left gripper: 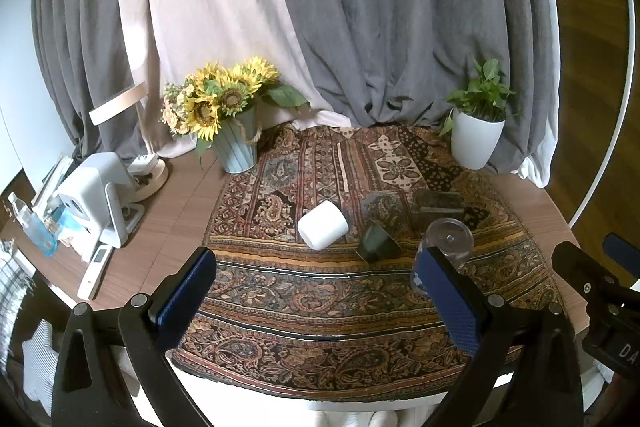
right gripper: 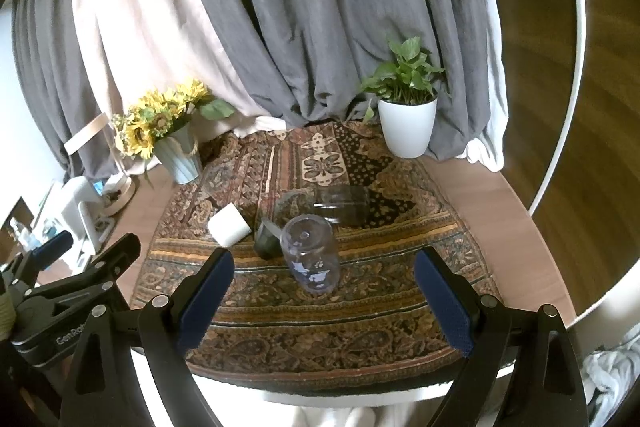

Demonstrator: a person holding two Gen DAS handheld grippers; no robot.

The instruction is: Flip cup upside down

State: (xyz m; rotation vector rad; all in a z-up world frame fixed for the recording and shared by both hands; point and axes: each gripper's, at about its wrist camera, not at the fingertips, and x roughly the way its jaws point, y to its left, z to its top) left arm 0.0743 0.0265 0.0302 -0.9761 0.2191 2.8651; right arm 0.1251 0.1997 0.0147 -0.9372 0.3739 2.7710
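Both grippers hover above the near edge of the patterned cloth (right gripper: 360, 307); nothing is held. Left gripper (left gripper: 316, 291): fingers spread wide, empty. Right gripper (right gripper: 324, 291): fingers spread wide, empty.

Four cups lie tipped on their sides mid-cloth: white cup (left gripper: 323, 224), small dark cup (left gripper: 376, 241) just beside it, clear plastic cup (right gripper: 310, 253) nearest the right gripper, and a smoky glass (right gripper: 344, 205) behind. The task does not say which one.

Judgement: task not started. No cup is grasped and none stands mouth down. Left to do: close on a cup, turn it over, set it on its rim.
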